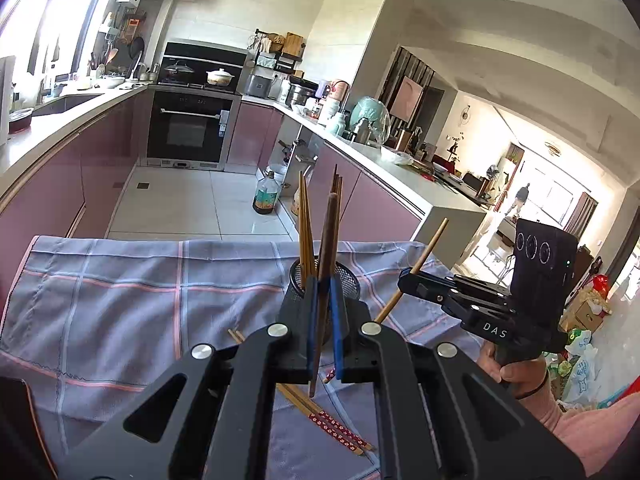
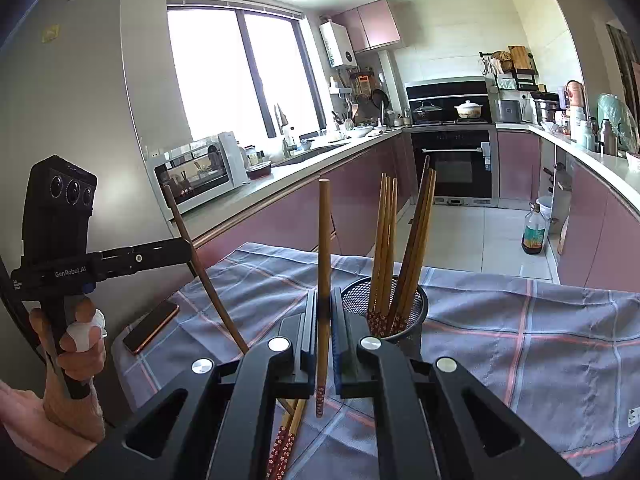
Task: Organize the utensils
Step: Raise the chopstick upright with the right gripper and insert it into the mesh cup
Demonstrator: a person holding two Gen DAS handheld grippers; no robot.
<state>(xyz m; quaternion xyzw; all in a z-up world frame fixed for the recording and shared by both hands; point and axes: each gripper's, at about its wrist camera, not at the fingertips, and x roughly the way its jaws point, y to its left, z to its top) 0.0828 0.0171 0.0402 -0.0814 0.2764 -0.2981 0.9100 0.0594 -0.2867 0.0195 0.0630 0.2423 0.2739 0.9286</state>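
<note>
A black mesh holder (image 1: 349, 276) (image 2: 356, 300) stands on a blue checked cloth (image 1: 140, 292) (image 2: 520, 340) with several chopsticks upright in it. My left gripper (image 1: 324, 312) is shut on a dark brown chopstick (image 1: 329, 232), held upright just in front of the holder. My right gripper (image 2: 326, 320) is shut on a lighter chopstick (image 2: 323, 240) with a red flowered end, upright, left of the holder. The right gripper also shows in the left wrist view (image 1: 412, 276), the left gripper in the right wrist view (image 2: 188, 248). Two loose flowered chopsticks (image 1: 332, 426) (image 2: 286, 436) lie on the cloth below both grippers.
A phone (image 2: 151, 326) lies on the cloth's left corner. Pink kitchen cabinets, an oven (image 1: 186, 128) and counters stand beyond. A bottle (image 1: 265, 196) stands on the tiled floor.
</note>
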